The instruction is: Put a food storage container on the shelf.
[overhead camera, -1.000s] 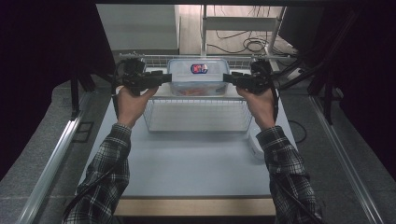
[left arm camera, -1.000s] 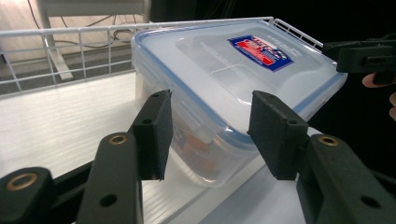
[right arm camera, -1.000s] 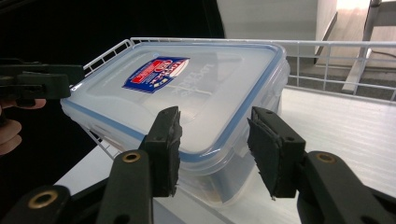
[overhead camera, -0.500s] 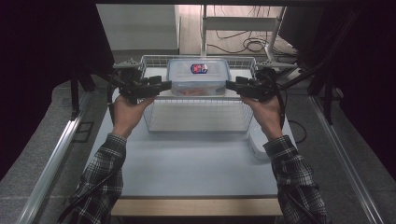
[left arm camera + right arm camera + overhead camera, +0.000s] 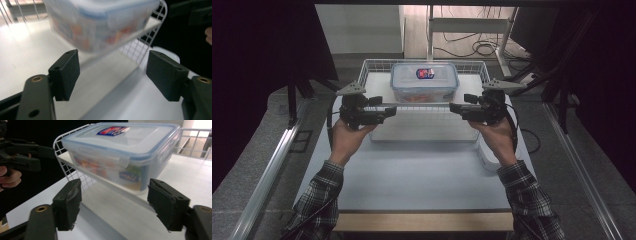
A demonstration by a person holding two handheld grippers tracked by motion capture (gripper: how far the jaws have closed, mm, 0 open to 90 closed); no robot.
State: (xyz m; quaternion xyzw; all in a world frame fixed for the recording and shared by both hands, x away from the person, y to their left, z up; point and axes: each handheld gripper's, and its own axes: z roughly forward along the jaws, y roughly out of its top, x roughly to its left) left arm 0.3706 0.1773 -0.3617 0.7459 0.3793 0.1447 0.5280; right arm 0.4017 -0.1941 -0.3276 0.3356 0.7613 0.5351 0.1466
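Left gripper (image 5: 388,111) sits at the near-left corner of the wire basket (image 5: 374,67), jaws apart and just been opening, nothing between the pads. Lidded plastic container (image 5: 424,82) sits in the basket on the table (image 5: 412,170), at its far middle. Right gripper (image 5: 455,107) at the near-right corner, jaws likewise spread and just been opening, empty.
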